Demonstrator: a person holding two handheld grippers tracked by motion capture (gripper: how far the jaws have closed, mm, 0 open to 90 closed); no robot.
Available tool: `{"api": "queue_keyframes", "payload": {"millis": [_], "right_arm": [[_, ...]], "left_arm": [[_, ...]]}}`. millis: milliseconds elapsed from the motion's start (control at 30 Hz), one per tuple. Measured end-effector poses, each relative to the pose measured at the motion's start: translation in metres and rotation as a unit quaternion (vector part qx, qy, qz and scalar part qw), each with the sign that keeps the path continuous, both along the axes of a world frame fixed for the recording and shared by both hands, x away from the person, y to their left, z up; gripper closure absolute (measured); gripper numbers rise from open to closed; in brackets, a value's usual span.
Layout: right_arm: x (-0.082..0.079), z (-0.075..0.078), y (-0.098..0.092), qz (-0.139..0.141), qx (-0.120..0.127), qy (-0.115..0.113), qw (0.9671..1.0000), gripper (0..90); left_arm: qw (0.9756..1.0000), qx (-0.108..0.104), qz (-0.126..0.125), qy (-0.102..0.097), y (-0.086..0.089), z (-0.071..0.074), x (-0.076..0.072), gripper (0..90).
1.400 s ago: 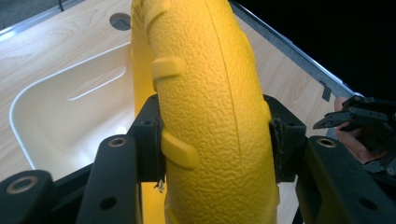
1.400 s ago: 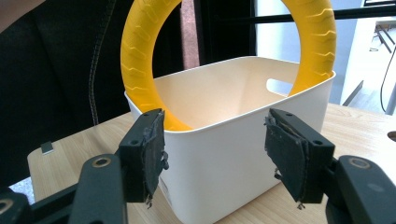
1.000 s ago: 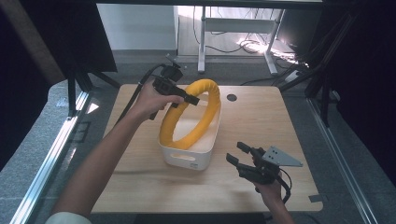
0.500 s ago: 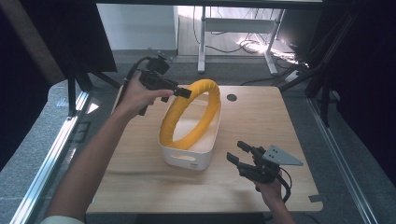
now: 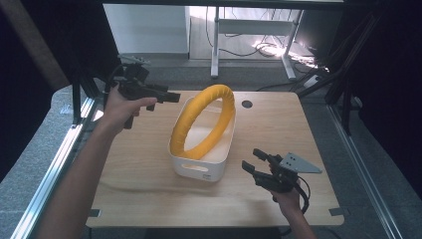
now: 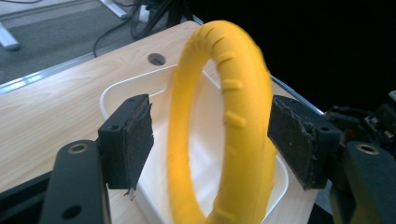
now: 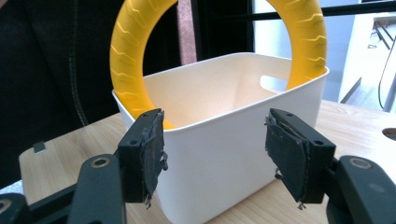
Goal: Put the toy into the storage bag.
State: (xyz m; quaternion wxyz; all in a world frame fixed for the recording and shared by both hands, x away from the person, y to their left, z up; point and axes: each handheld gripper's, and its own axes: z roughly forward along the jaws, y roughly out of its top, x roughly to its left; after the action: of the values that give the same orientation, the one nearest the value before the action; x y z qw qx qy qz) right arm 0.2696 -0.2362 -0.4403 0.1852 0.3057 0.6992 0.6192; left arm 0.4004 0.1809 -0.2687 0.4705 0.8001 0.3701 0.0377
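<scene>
At centre frame, a yellow ring [image 5: 204, 122] stood on edge in a white bin [image 5: 206, 149] on the wooden table [image 5: 144, 164].

Up at the upper left, the left gripper [image 5: 166, 96] hung clear of the ring, its jaws just closing a little with nothing between them (the ring lay beyond them in the left gripper view). Lower right, the right gripper [image 5: 254, 160] rested with jaws apart, empty, near the bin.
</scene>
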Motion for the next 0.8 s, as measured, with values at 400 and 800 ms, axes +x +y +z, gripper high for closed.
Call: {"api": "queue_keyframes", "payload": {"millis": [400, 800], "right_arm": [[0.010, -0.007, -0.004, -0.010, -0.011, 0.015, 0.9998, 37.3], [0.022, -0.018, -0.016, -0.026, -0.024, 0.038, 0.9987, 37.2]], "left_arm": [[0.9991, 0.000, 0.042, -0.011, 0.030, -0.031, -0.015, 33.8], [0.9977, 0.029, 0.061, -0.005, 0.033, -0.081, -0.026, 33.2]]}}
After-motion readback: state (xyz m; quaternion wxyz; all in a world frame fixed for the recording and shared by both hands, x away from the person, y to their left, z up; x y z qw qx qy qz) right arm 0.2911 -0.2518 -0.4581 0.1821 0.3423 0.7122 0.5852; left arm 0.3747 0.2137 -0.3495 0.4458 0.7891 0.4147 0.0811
